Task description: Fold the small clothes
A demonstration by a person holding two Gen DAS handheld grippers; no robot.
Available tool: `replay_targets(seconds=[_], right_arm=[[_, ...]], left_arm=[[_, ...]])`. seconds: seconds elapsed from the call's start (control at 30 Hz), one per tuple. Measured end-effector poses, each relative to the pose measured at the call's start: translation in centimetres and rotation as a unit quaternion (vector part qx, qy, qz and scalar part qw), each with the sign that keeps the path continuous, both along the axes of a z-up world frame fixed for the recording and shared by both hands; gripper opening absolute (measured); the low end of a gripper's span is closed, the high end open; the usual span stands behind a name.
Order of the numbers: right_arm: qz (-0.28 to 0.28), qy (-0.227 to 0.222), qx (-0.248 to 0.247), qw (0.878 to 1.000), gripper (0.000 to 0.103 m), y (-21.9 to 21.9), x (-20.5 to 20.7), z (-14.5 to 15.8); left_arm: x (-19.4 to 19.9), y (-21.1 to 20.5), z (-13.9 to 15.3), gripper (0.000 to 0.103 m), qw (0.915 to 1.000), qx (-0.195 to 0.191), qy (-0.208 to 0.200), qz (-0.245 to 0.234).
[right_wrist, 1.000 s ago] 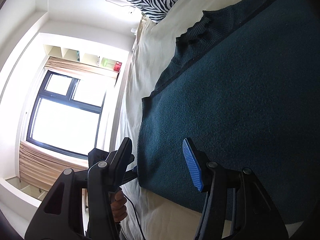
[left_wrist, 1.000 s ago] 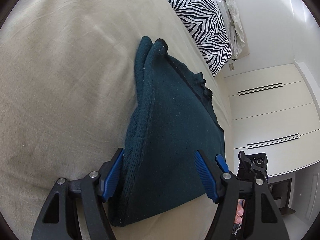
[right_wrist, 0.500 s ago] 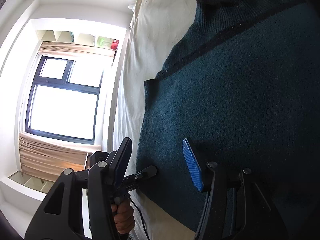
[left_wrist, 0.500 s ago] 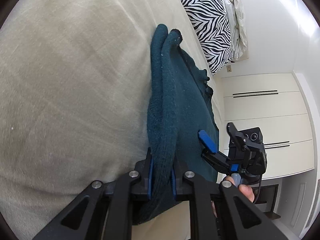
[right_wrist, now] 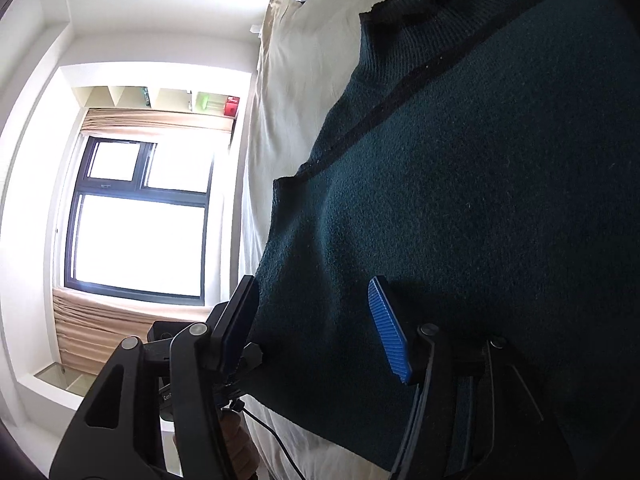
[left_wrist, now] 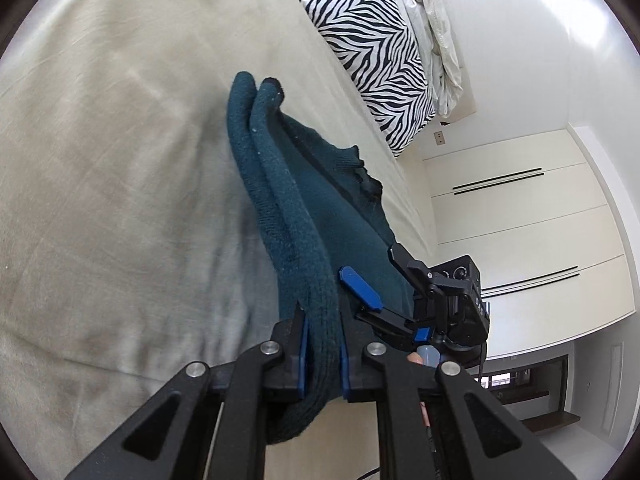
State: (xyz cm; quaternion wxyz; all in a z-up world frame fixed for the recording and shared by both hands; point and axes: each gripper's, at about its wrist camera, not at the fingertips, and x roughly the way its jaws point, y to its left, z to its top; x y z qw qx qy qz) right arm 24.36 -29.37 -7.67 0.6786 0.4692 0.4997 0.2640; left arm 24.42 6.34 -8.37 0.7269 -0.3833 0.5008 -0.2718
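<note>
Daylight floods in from the blown-out window [right_wrist: 136,216]; the sweater [right_wrist: 480,200] reads dark and shadowed. Both fisheye views bend heavily, with black vignetted corners.

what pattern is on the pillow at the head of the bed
Black-and-white zebra stripes on the pillow, clearest in the left wrist view.

Beige bed [left_wrist: 120,160] sheet, creased. Zebra-print pillow [left_wrist: 376,68] at its head, crumpled pale bedding [left_wrist: 436,40] beside it. White wardrobe [left_wrist: 520,220] doors. Bright window [right_wrist: 136,220], tan curtain [right_wrist: 120,328].
</note>
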Motion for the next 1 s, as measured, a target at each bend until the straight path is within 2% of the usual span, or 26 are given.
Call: replay_targets(seconds=[0.17, 0.27, 0.33, 0.4, 0.5, 0.57, 0.6, 0.67, 0.77, 0.9, 1.0], right_arm=[[-0.045, 0.0, 0.072, 0.996, 0.066, -6.4, -1.1, 0.7], [-0.067, -0.005, 0.123, 0.99, 0.068, -10.6, -1.8, 1.0], [-0.083, -0.016, 0.149, 0.985, 0.075, -13.5, -2.4, 1.4], [-0.099, -0.02, 0.147, 0.984, 0.082, -16.4, -3.0, 1.6], [-0.117, -0.01, 0.153, 0.981, 0.083, -20.1, -3.8, 1.2], [-0.136, -0.007, 0.152, 0.979, 0.086, -21.6, -4.5, 0.6], [-0.147, 0.001, 0.141, 0.979, 0.09, -22.9, -5.2, 0.5], [-0.152, 0.002, 0.158, 0.976, 0.088, -24.3, -6.1, -0.2], [-0.138, -0.007, 0.144, 0.98, 0.088, -24.4, -6.4, -0.2], [-0.098, -0.004, 0.05, 0.994, 0.088, -21.2, -4.9, 1.0], [-0.068, 0.01, -0.013, 0.998, 0.072, -18.7, -3.6, 0.5]], left_arm=[[-0.1, -7.5, 4.3, 0.013, 0.9973, 0.011, -0.05, -0.054], [-0.3, -13.6, 5.1, 0.013, 0.9927, 0.032, -0.07, -0.093], [-0.5, -17.9, 4.5, 0.013, 0.989, 0.033, -0.074, -0.124], [-0.7, -21.9, 3.3, 0.013, 0.9852, 0.031, -0.074, -0.151], [-0.8, -26.9, 0.3, 0.014, 0.9813, 0.039, -0.062, -0.178], [-0.6, -28.9, -1.8, 0.017, 0.9809, 0.044, -0.038, -0.186], [-0.7, -29.6, -2.5, 0.02, 0.9807, 0.043, -0.03, -0.188], [-1.3, -30.0, -2.7, 0.047, 0.9804, 0.032, -0.039, -0.19], [-2.3, -30.0, -1.2, 0.066, 0.9746, 0.031, -0.07, -0.21], [-3.6, -27.1, 0.9, 0.066, 0.9759, 0.031, -0.099, -0.192], [-4.4, -24.1, 1.8, 0.07, 0.9793, 0.033, -0.111, -0.166]])
